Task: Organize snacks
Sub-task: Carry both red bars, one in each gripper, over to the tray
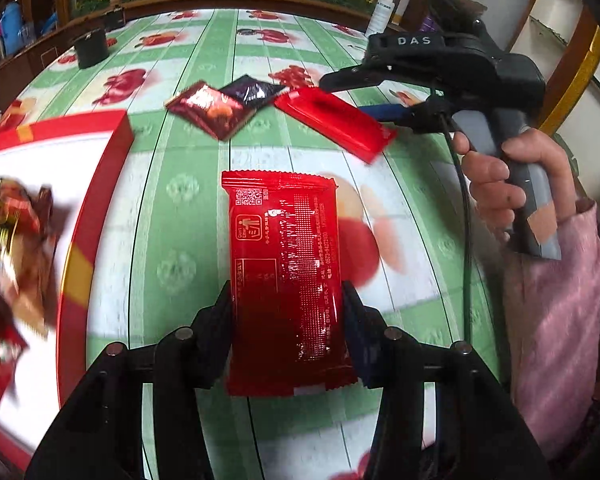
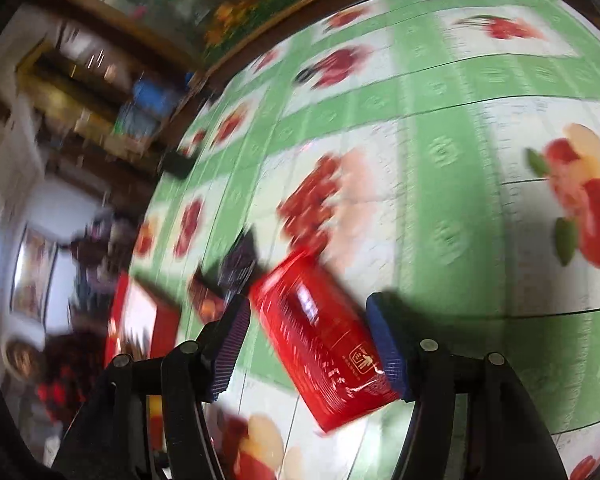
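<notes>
Left gripper [image 1: 287, 312] fingers clamping a red packet [image 1: 284, 264], right gripper [image 2: 310, 344] fingers open – another red packet [image 2: 320, 344] between

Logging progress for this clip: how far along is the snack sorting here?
Partly done. Several wrapped snacks already lie in the red-rimmed box. In hand: the left gripper is clamped on a red packet; the right gripper straddles a second red packet, grip unclear. Left on the tablecloth: a brown packet and a dark purple one.
</notes>
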`<state>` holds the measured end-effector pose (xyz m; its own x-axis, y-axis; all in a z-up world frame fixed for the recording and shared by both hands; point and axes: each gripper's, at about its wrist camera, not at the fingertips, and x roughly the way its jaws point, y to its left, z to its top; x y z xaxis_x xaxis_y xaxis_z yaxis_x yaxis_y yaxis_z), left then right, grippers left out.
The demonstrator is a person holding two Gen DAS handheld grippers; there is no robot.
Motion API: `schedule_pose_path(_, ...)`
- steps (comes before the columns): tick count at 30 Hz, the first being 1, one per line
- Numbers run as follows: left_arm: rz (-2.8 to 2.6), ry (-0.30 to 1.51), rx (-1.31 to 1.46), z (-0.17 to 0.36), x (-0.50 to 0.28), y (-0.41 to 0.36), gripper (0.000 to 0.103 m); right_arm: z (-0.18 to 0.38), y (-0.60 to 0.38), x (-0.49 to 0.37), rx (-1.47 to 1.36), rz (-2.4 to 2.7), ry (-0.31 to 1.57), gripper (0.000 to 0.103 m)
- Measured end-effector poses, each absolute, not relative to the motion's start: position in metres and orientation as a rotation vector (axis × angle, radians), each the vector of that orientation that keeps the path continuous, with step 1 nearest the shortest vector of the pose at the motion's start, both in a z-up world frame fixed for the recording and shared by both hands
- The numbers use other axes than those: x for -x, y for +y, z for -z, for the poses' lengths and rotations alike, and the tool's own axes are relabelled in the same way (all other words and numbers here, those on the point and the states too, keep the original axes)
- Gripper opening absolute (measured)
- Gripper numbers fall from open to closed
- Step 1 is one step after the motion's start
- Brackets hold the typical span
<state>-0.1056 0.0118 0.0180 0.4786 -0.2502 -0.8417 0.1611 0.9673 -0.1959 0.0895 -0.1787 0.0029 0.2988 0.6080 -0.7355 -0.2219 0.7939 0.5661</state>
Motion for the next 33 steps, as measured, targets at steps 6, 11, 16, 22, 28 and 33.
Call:
schedule_pose_path(6,0.207,1.053,0.122,-0.019,0.108,0.021,0.051,-0.010,-0.138,-0.061,-0.098,-0.606,1.115,0.079)
schedule_pose_path(11,0.181,1.047,0.074,-0.017,0.108,0.017,0.062,-0.004,-0.102,-0.036,0.217,-0.476,1.006,0.077)
schedule_pose_path(16,0.172,1.047,0.007,-0.014,0.108,0.006,0.076,-0.007,-0.112,-0.035,0.209,-0.444,0.983,0.048)
schedule_pose_path(22,0.161,1.025,-0.086,-0.009,0.111,-0.005,0.084,-0.013,-0.142,-0.053,0.014,-0.404,1.020,0.047)
schedule_pose_path(28,0.192,0.955,-0.093,-0.013,0.109,-0.001,0.048,-0.016,-0.179,-0.067,-0.289,-0.437,1.035,0.047)
schedule_pose_path(33,0.207,0.950,-0.036,-0.015,0.108,0.006,0.048,-0.020,-0.191,-0.071,-0.431,-0.488,1.009,0.047)
